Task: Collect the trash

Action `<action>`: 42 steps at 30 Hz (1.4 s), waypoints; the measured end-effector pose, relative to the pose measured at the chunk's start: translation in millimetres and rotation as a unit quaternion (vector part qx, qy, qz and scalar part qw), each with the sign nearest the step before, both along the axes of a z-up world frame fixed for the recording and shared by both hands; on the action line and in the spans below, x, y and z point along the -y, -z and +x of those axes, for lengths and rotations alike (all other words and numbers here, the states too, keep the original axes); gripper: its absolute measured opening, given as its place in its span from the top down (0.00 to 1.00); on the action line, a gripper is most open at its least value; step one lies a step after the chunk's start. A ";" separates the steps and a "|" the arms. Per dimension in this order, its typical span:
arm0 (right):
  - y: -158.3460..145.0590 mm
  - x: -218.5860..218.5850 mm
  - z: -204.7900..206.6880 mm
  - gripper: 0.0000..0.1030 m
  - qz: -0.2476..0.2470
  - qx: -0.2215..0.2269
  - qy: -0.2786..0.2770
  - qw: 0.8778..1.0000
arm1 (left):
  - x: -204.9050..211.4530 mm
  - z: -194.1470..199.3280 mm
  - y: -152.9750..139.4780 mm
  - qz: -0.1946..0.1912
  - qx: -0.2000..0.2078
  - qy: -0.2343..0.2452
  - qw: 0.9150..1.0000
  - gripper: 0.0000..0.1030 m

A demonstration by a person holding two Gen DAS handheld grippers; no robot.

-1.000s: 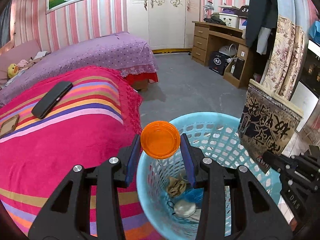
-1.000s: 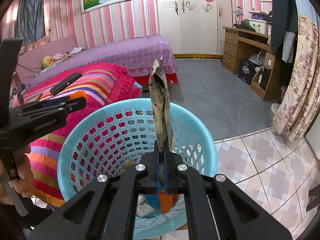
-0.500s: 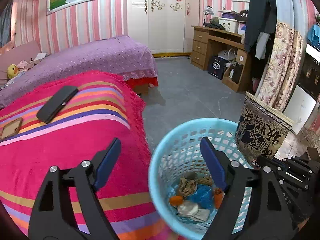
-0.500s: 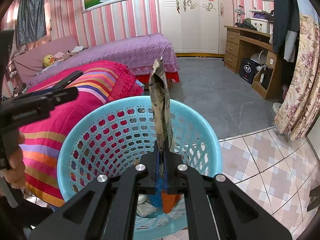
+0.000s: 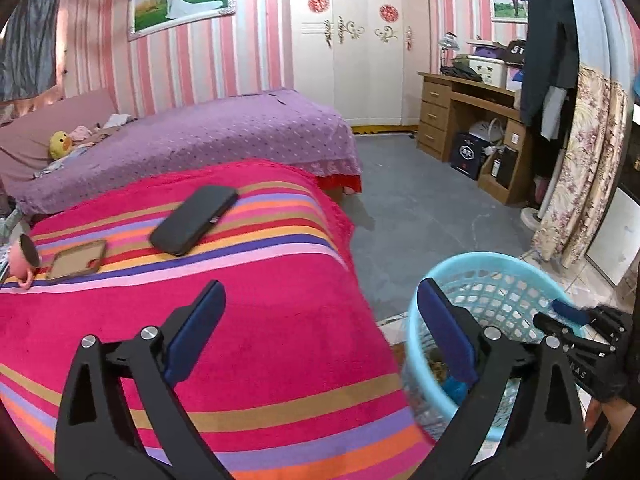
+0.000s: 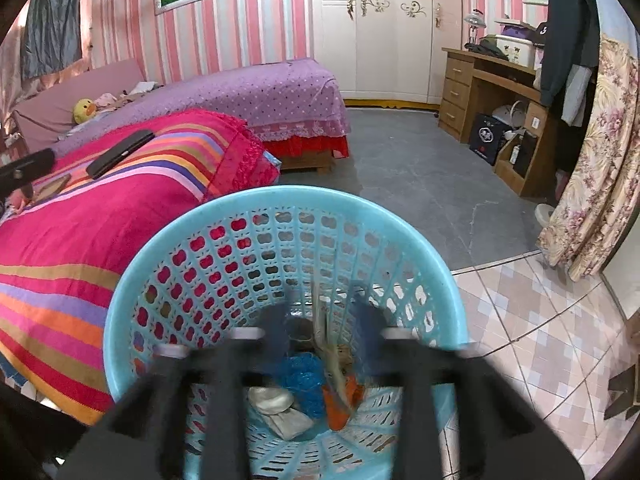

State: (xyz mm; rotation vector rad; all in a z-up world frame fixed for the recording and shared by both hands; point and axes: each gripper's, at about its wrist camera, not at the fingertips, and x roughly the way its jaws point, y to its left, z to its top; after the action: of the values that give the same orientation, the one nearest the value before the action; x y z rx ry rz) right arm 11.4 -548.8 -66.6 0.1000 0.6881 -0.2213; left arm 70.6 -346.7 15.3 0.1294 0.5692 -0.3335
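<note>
step: dropped trash into blue basket [image 6: 280,204]; paper wrapper [image 6: 326,344] falling between jaws
right gripper [image 6: 322,320]: just opened, pinching nothing
left gripper [image 5: 316,336]: spread, empty, over striped blanket [image 5: 260,320]
next: likely locate remaining trash

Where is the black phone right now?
The black phone lies on the striped pink blanket, left of the blue basket in the left wrist view, beside a phone case.
</note>
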 end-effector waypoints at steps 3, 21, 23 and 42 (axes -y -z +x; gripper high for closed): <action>-8.7 -8.0 -0.1 0.30 -0.015 0.012 0.012 1.000 | -18.0 0.5 -3.9 -0.006 0.000 -0.009 1.000 0.09; -87.6 -148.9 -19.8 0.05 -0.069 0.131 0.019 0.989 | -157.0 -39.4 -19.9 0.003 0.030 -0.049 0.998 0.06; -92.1 -167.6 -27.4 0.05 -0.057 0.143 0.016 0.988 | -173.2 -47.9 -18.3 0.004 0.033 -0.055 0.998 0.06; -69.3 -285.4 -57.6 0.05 -0.070 0.145 -0.030 0.986 | -239.6 -82.8 14.0 -0.021 0.036 -0.066 0.997 0.05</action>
State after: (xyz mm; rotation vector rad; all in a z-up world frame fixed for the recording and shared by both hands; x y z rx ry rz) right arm -46.2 -263.4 2.7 -0.0236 0.3827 -0.1920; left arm -12.2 -107.1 1.3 0.0617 0.4964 -0.2109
